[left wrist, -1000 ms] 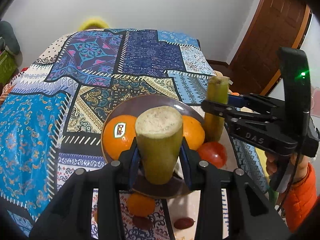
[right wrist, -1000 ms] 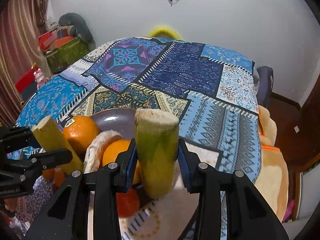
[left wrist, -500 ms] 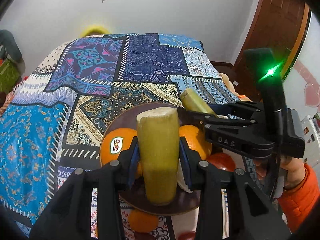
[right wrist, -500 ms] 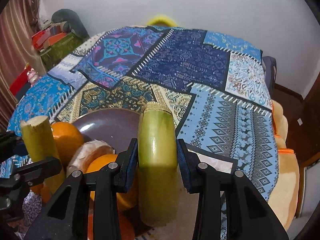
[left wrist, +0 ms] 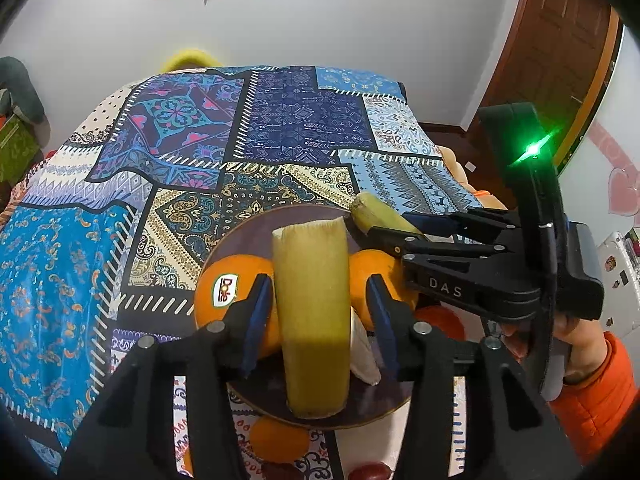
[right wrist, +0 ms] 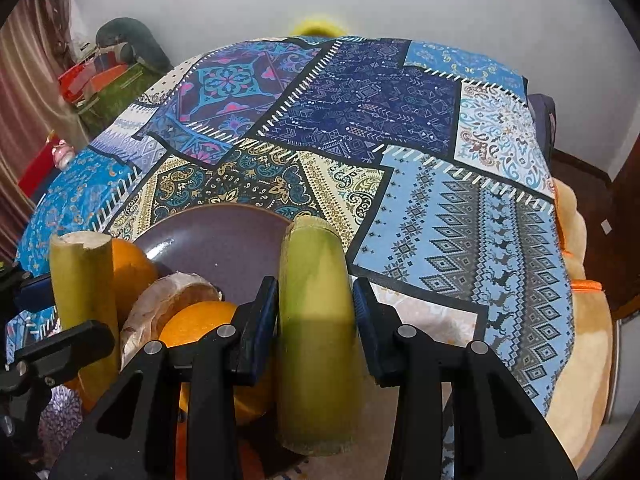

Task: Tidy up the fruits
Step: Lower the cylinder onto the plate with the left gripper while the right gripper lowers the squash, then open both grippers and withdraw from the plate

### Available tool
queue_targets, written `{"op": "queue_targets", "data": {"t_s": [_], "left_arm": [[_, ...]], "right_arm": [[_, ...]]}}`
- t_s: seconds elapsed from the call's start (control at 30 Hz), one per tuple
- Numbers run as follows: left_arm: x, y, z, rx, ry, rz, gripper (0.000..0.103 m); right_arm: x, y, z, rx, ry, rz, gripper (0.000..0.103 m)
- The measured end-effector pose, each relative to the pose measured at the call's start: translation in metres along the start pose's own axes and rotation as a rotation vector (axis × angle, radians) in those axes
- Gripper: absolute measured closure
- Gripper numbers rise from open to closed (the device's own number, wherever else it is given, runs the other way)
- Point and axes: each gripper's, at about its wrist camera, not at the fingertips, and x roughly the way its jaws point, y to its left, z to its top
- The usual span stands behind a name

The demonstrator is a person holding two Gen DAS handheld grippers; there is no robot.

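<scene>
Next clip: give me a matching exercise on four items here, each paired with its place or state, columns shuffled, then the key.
Items:
1. Left tool
2. Right tool
3. Dole orange
4. Plate

States:
A. Purple, on the patchwork cloth
B. Lies on the plate, sticker facing camera
C. Grips the cane piece beside the oranges
D. Grips the cane piece at the plate's near right edge

Pairs: 1-C, 2-D, 3-B, 4-A
</scene>
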Motion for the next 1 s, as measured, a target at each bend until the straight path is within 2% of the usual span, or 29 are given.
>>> {"op": "queue_targets", "data": {"t_s": [0.27, 0.53, 0.63, 0.8, 1.0], "left_arm": [[-0.029, 0.006, -0.008, -0.031, -0.011, 0.006, 0.052], [-0.089, 0.019, -0.022, -0.052, -0.058, 0.057, 0.05], [-0.111, 0.022, -0.031, -0.048, -0.076, 0.089, 0.046], [-0.139, 0.032, -0.053, -0.047, -0.078, 0.116, 0.043], [-0.144, 0.048, -0.08, -0.06, -0.033, 0.124, 0.042]], "right_arm": [[-0.041, 0.01, -0.008, -0.014, -0.06, -0.011, 0.067], [-0.101, 0.051, -0.029, -0.07, -0.147, -0.021, 0.066], [-0.117, 0.066, -0.04, -0.081, -0.171, -0.011, 0.062], [-0.132, 0.088, -0.06, -0.104, -0.177, -0.011, 0.06], [-0.13, 0.109, -0.079, -0.116, -0.152, -0.002, 0.055]]}}
